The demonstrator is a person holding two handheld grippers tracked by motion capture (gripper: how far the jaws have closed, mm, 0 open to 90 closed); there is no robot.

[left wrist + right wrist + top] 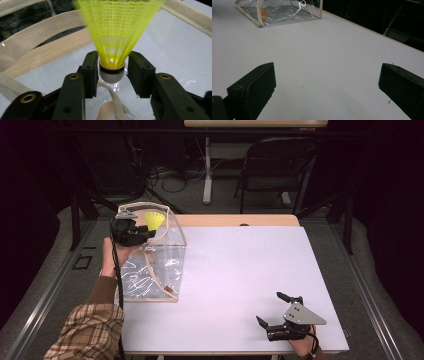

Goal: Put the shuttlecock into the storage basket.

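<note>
The yellow shuttlecock (116, 37) is pinched by its cork between the left gripper's (112, 72) jaws above the clear bag's (152, 265) open mouth, so lowering and release seem called for next, while the right gripper (272, 312) rests spread on the surface (240, 270)

left claw (150, 234): black, brass-ringed screw holes, grey plate
right claw (272, 309): black, grey triangular plate
sleeve (90, 330): plaid, probably tan-brown

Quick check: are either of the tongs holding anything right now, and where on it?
The left tongs hold a yellow shuttlecock by its white cork tip, above the clear bag. The right tongs are open and hold nothing.
</note>
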